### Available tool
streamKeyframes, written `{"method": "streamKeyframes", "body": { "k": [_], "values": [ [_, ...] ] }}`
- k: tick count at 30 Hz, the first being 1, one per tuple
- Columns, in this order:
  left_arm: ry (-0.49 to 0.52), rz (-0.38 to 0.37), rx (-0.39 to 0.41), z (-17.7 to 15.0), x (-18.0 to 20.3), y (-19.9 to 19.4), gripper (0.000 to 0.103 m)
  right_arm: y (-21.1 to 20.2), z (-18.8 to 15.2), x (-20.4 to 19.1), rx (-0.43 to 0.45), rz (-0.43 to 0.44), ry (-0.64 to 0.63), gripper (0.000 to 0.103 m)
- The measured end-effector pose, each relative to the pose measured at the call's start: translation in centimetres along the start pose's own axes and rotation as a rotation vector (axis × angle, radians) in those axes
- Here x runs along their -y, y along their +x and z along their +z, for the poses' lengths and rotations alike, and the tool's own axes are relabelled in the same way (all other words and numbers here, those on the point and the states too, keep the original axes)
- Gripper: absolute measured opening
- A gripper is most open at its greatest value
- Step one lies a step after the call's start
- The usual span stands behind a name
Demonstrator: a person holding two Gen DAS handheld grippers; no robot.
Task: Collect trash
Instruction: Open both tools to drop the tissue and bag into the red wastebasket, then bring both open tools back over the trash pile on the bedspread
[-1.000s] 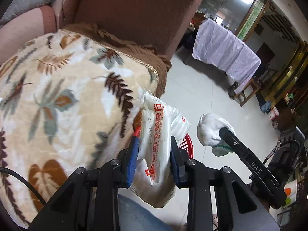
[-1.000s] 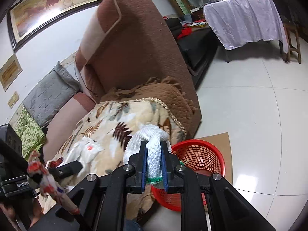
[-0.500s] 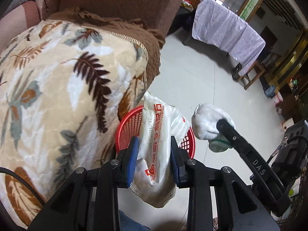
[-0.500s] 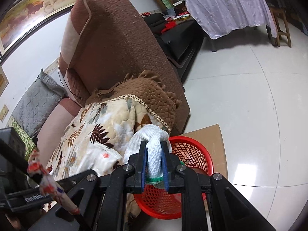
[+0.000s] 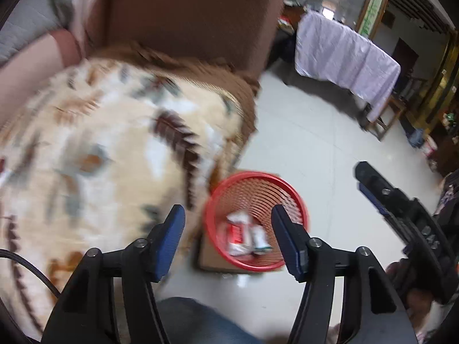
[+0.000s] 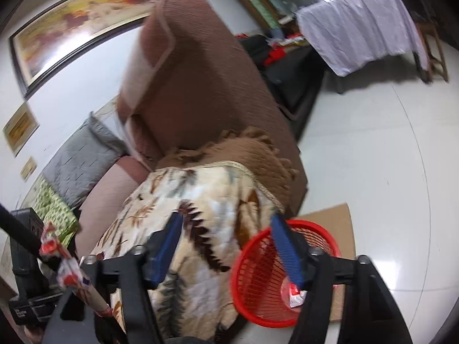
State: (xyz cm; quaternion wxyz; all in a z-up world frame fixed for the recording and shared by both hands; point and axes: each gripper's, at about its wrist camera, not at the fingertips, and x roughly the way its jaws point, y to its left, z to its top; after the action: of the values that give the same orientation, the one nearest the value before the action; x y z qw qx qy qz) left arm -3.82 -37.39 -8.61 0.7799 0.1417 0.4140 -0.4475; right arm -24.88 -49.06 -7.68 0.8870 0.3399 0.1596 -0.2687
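A red mesh basket (image 5: 298, 197) stands on the floor beside the blanket-covered sofa. In it lie a white plastic bag with red print (image 5: 236, 233) and a white bundle (image 5: 258, 236). Above and in front of the basket, my left gripper (image 5: 228, 216) is open with nothing between its blue pads. My right gripper (image 6: 226, 222) is also open and empty, over the blanket's edge and the basket (image 6: 258, 286). Through the mesh, a red-and-white scrap (image 6: 292, 292) shows in the basket. The right gripper's black finger (image 5: 373, 183) juts in at the right of the left wrist view.
Flat cardboard (image 6: 335, 215) lies under the basket. A leaf-patterned blanket (image 5: 100, 157) covers the brown sofa (image 6: 206, 86). A table with a pale cloth (image 5: 344, 48) stands across the tiled floor. A jeans-clad leg (image 5: 200, 324) is at the bottom edge. A red-and-white wrapper (image 6: 66, 266) hangs at lower left.
Both grippers have opened. The printed plastic bag has left the left gripper and the white bundle the right one; both now lie in the red basket. Both views are motion-blurred.
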Motion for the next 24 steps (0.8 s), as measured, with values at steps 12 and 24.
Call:
{"method": "streamKeyframes", "body": {
  "k": [12, 24],
  "values": [
    [-0.102, 0.229, 0.267, -1.8, -9.6, -14.4, 0.08, -0.8, -2.1, -15.5, -0.062, 0.101, -0.273, 0.085],
    [-0.401, 0.301, 0.352, -6.7, -21.8, -20.9, 0.081, 4.2, -7.5, -27.3, -0.164, 0.225, -0.461, 0.089]
  ]
}}
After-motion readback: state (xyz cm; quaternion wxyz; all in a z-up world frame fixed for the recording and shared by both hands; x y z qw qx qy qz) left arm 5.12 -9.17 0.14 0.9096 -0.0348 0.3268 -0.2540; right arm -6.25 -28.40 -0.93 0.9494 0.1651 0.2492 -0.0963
